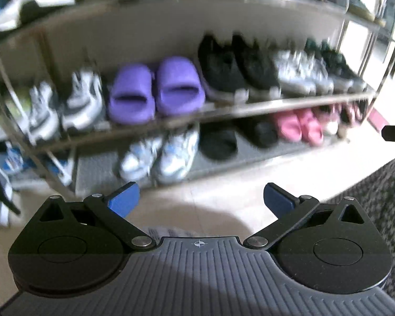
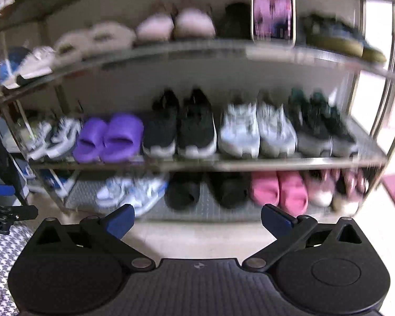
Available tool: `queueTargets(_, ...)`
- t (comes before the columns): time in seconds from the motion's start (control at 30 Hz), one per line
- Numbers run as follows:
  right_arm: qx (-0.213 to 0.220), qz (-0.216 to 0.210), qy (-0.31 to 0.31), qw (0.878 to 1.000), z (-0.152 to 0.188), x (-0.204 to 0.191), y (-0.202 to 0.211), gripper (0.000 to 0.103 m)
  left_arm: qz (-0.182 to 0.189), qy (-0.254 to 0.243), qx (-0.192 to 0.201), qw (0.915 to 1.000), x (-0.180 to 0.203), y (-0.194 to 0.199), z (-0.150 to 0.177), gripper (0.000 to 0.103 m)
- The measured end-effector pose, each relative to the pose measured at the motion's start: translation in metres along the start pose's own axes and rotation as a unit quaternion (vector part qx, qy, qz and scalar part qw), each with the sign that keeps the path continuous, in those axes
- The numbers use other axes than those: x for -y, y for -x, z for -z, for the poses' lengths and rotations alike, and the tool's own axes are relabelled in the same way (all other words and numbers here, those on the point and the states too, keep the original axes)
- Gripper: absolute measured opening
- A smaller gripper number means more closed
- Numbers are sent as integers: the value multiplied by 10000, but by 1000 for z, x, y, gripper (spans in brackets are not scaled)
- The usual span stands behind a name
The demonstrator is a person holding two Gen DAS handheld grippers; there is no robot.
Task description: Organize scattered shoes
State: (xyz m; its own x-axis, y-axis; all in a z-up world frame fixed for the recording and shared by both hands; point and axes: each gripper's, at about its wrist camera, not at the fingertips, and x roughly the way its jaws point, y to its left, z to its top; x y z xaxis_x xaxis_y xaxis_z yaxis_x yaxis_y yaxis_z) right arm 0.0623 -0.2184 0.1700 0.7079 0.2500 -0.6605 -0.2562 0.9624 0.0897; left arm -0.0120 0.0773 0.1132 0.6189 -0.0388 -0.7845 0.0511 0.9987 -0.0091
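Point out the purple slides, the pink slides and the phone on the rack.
purple slides [image 2: 123,138]: right wrist view, strap of the right-hand slide.
pink slides [image 2: 292,193]: right wrist view, strap of the right-hand slide.
phone [image 2: 273,8]: right wrist view, lit screen.

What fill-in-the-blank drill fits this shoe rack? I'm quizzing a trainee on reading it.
1. The purple slides sit on the ____ shelf.
2. On the bottom shelf, the pink slides lie right of a ____ pair.
3. Both the left gripper and the right gripper hold ____.
4. Their jaws are ____.

Missing words: middle; black; nothing; open
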Motion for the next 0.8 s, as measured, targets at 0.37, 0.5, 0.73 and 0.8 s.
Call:
queueTargets(0.37, -66, 174, -331, 9993, 1, 9, -6, 102, -27, 113, 88, 9999, -7, 0, 3, 103)
queueTargets(0.5, -90, 237, -452, 9987, 1, 12, -9, 102, -91, 118, 125, 9998, -7, 1, 3, 103)
queueTargets(0.73, -179, 603, -215, 9978, 0, 3, -12, 102, -80, 184, 129, 9997, -9, 4, 4, 103)
queueTargets(0.8, -192, 793, -57, 9966, 1, -3, -12, 102, -89, 188, 124, 9997, -9, 4, 4, 103)
